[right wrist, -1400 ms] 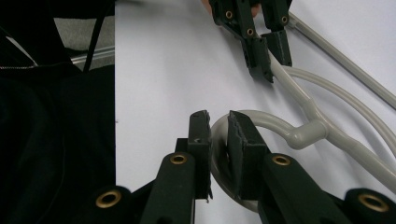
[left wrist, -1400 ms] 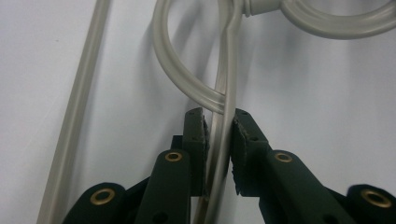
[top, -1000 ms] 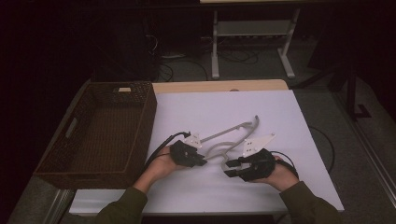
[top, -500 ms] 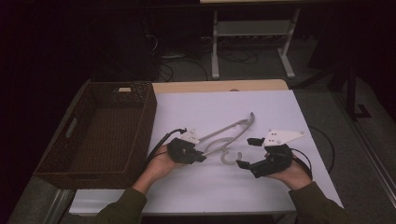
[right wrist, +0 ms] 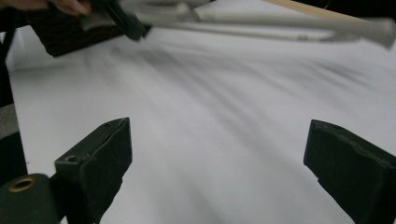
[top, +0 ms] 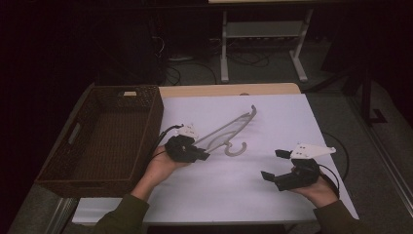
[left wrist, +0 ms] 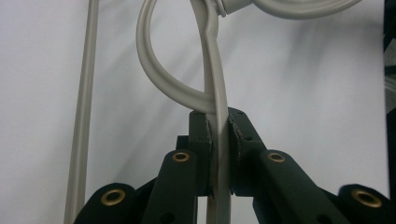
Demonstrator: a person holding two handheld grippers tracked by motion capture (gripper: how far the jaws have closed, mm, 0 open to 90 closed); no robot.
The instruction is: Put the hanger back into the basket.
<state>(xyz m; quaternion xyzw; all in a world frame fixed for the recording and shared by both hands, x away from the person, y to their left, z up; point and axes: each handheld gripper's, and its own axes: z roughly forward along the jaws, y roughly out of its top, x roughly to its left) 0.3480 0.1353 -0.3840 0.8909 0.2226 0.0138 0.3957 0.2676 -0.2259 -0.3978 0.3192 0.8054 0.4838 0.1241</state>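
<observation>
The right gripper [top: 273,165] has slid rightward off the plastic hanger [top: 229,131], its jaws just spreading with nothing between them. The left gripper [top: 202,156] alone pinches the hanger's arm, probably to carry it into the wicker basket [top: 73,134].

The right gripper [right wrist: 217,172] is hovering over the white tabletop [right wrist: 210,116], its jaws just opened wide with nothing between them. Farther off, the left gripper [right wrist: 122,21] is clamping a blurred grey hanger [right wrist: 280,23] beside a dark basket [right wrist: 65,32].
</observation>
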